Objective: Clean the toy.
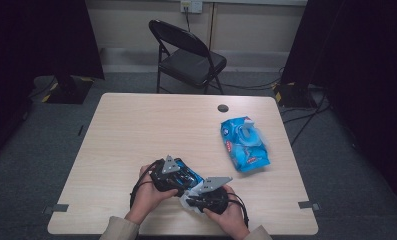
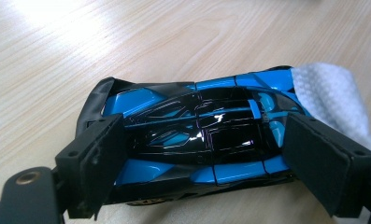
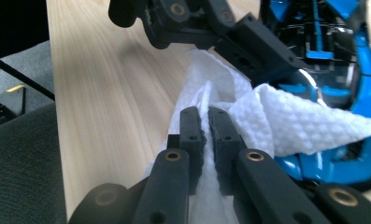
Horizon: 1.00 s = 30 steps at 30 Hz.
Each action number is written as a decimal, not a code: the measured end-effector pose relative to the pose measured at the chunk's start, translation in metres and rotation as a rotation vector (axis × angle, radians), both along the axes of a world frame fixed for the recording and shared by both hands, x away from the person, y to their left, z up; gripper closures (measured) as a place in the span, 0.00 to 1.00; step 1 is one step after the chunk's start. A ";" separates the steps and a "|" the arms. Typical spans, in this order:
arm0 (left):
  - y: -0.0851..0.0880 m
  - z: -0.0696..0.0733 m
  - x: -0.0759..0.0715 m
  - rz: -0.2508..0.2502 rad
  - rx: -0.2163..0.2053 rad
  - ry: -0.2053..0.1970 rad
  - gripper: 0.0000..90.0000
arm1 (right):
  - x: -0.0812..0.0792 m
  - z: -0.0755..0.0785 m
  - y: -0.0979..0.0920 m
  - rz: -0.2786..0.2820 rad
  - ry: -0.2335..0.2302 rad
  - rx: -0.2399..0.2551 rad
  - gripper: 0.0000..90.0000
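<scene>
A blue and black toy car lies near the front edge of the table. My left gripper is shut on it, one pad pressed on each end. In the high view the car shows between my two hands. My right gripper is shut on a white wipe, pinched thin between its fingers. The wipe drapes against the car's blue side, just below the left gripper's finger. From the left gripper view the wipe shows at the car's right end.
A blue pack of wipes lies on the right half of the table, its flap up. A small round cable hole sits near the far edge. A black folding chair stands behind the table. Dark curtains hang at both sides.
</scene>
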State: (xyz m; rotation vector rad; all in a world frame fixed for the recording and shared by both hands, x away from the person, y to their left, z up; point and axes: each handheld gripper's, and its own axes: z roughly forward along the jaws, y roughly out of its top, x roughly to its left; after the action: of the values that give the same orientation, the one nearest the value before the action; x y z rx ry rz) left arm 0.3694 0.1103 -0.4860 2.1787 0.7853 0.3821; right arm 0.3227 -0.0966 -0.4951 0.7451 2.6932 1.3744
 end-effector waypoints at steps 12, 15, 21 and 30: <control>0.001 -0.001 0.000 -0.005 -0.004 -0.004 0.15 | 0.011 0.017 -0.037 -0.128 -0.015 0.060 0.96; 0.001 -0.001 0.000 -0.006 -0.003 -0.004 0.15 | 0.016 0.018 -0.045 -0.170 -0.032 0.061 0.95; 0.001 -0.001 0.000 -0.006 -0.002 -0.004 0.15 | 0.028 0.013 -0.057 -0.245 -0.037 0.061 0.95; 0.001 0.000 0.001 -0.009 0.004 -0.004 0.15 | 0.040 -0.004 -0.050 -0.277 -0.033 -0.003 0.95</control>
State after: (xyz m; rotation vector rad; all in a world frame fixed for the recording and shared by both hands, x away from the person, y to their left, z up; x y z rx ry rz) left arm 0.3704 0.1115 -0.4861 2.1842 0.7724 0.3839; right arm 0.3630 -0.1469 -0.4995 1.0375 2.4508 1.3018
